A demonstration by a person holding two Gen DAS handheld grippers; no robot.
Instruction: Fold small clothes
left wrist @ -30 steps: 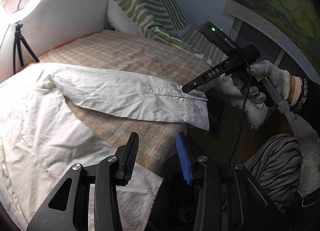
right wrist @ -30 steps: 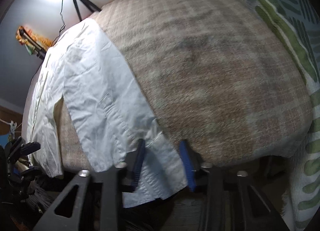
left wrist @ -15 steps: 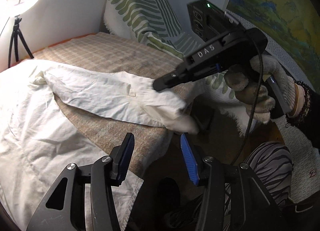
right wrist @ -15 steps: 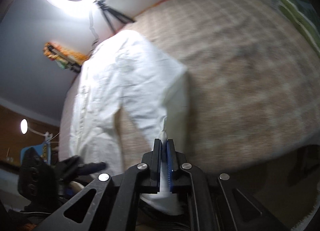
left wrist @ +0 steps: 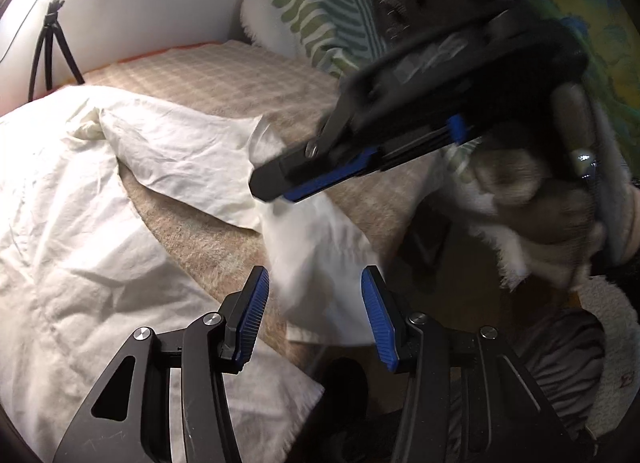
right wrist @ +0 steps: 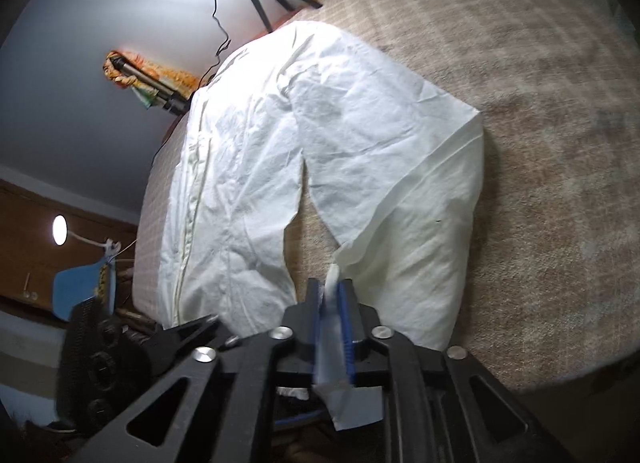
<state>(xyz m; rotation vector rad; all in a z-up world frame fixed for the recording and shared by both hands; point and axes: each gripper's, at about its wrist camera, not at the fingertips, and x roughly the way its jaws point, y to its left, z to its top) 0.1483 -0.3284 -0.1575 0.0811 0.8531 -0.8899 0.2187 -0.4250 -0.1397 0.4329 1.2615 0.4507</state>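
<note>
Right gripper sits at the bottom centre of its own view with its blue-padded jaws pressed together on the cuff end of the white shirt's sleeve; a strip of fabric runs between the pads and hangs out below them. A second ago those jaws stood apart around the cuff while it lay flat on the bed; now the sleeve is lifted and doubled back on itself, its fold reaching the middle right of the frame. In the left wrist view the right gripper has come much closer, filling the upper right, blurred, with the gloved right hand wrapped round its handle at the right edge. The sleeve end droops from it toward the lower centre.

Left gripper hangs at the bottom centre of its view, jaws wide apart and gripping nothing, though the hanging cuff now falls between its two blue pads. The shirt body spreads across the left of that frame on the checked blanket. A ring light on a tripod stands at the upper left.
</note>
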